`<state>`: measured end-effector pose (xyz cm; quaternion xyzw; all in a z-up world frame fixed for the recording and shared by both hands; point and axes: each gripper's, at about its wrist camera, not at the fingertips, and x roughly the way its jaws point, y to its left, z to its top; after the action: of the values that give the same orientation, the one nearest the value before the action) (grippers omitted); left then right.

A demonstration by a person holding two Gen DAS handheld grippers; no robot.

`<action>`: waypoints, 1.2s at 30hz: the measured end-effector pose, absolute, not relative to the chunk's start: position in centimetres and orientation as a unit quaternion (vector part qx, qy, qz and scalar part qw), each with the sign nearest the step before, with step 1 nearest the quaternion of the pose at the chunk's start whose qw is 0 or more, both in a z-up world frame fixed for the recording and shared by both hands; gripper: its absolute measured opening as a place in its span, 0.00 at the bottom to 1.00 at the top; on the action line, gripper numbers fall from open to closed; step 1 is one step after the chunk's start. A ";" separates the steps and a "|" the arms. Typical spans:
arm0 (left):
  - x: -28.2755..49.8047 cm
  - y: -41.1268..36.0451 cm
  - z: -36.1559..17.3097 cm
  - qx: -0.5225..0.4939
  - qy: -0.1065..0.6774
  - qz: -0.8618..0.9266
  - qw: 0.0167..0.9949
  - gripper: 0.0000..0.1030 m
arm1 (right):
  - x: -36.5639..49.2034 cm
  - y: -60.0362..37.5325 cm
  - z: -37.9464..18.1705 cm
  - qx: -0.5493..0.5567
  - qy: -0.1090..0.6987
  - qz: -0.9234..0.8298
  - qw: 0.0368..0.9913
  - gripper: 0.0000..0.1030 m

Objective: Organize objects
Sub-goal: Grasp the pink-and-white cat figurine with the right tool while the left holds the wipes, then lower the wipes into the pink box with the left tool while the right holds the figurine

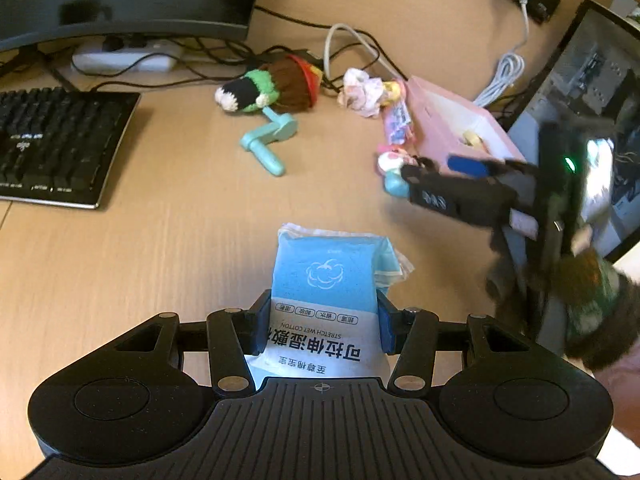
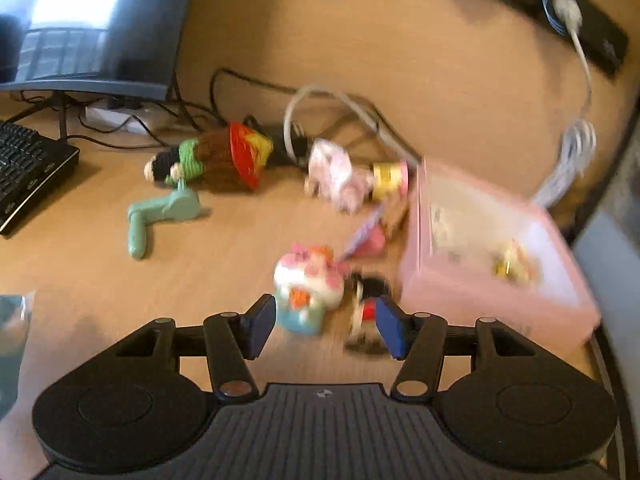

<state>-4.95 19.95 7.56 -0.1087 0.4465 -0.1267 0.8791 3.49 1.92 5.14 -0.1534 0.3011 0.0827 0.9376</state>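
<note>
The left gripper is clamped on a blue-and-white wet-wipe packet, both pads pressed into its sides, the packet's far end sticking out ahead of the fingers and resting on or just above the wooden desk (I cannot tell which). The right gripper stands with its jaws apart and nothing pinched; a small pastel figurine lies just ahead of the gap, toward its left pad, and a little black-and-red toy sits right against its right pad. The pink box is just off to that gripper's right, already holding a small yellowish item. The right wrist view is smeared, so aim is my worry: closing now could catch both toys at once, or nip the figurine by an edge so it squirts away across the desk. Swinging toward the box, the right finger could also knock its near wall and shove it. The soft packet may sag or slip from the left pads if tilted.
</note>
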 end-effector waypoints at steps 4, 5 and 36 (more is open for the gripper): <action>-5.2 19.7 8.2 -0.104 0.443 -0.106 0.884 0.53 | 6.5 2.4 4.5 -0.161 0.309 0.097 0.932 0.57; -5.4 19.7 8.3 -0.104 0.443 -0.101 0.885 0.53 | 7.3 2.4 4.2 -0.159 0.316 0.100 0.930 0.57; -3.1 6.3 6.8 -0.049 0.479 -0.178 0.859 0.53 | -3.9 -14.5 8.3 -0.054 0.404 0.092 0.909 0.29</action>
<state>-3.14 6.33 6.83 -0.0488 0.4785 -0.1777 0.8585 -3.87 -14.47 8.31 -0.0542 0.4038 0.0924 0.9086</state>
